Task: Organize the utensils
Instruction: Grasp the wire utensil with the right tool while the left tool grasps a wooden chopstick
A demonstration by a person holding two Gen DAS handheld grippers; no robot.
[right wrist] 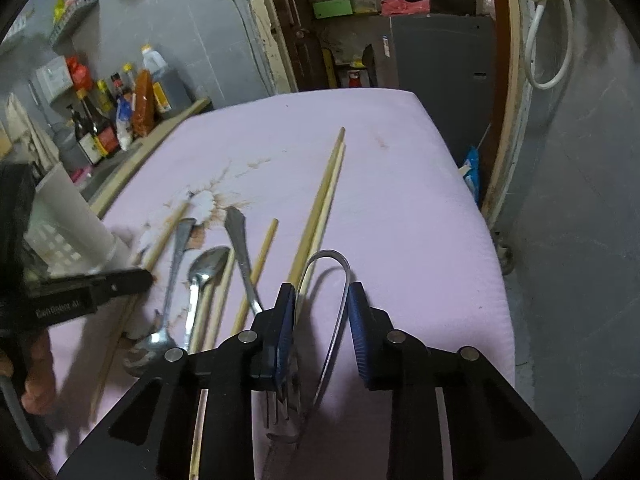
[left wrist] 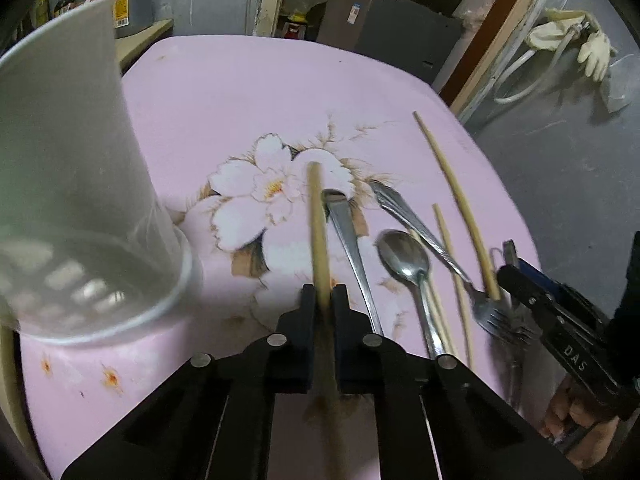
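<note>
My left gripper is shut on a wooden chopstick that points away over the pink flowered table. A white perforated utensil holder stands close at its left. To the right lie a metal handle, a spoon, a fork and more chopsticks. My right gripper has its blue pads against both sides of a looped metal utensil. A chopstick pair runs beside the left pad. The right gripper also shows in the left wrist view.
Sauce bottles crowd a ledge at the table's left. A grey cabinet stands behind the far edge. Gloves and a hose hang on the right wall. The table's right edge drops to the floor.
</note>
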